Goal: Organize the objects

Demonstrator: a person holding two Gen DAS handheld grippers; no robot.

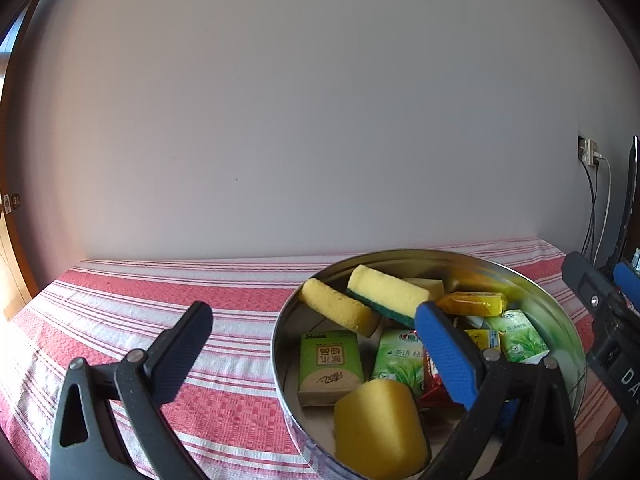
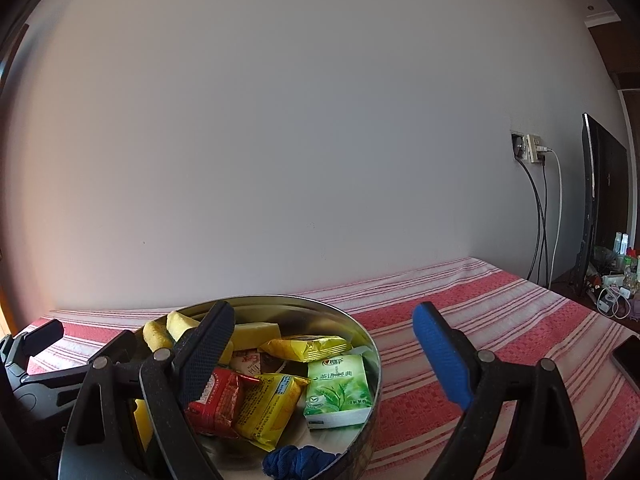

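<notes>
Left wrist view: your left gripper [image 1: 312,340] hangs with its fingers spread wide and nothing between them. Its black finger sits over the red and white striped cloth [image 1: 160,292], and its blue finger reaches over the rim of a round metal tin [image 1: 568,320]. Inside the tin, near you, lies a plain yellow sponge [image 1: 378,428]. Just beyond it is a green tissue pack [image 1: 330,366], lying flat. Toward the far rim, a yellow sponge with a green scouring layer [image 1: 386,290] leans on another yellow sponge [image 1: 340,308]. A green tea packet [image 1: 520,336] rests at the right side of the tin.

In the right wrist view, your right gripper [image 2: 324,354] is also released and empty, with its black finger above the tin and its blue finger out over the cloth. Beneath that black finger lie a red snack packet [image 2: 220,404] and a yellow snack packet [image 2: 272,412], touching. A dark blue bundle [image 2: 296,462], possibly rope or cloth, sits at the near rim, too cut off to tell. A wall socket [image 2: 530,148] with cables hangs on the pale wall beyond.
</notes>
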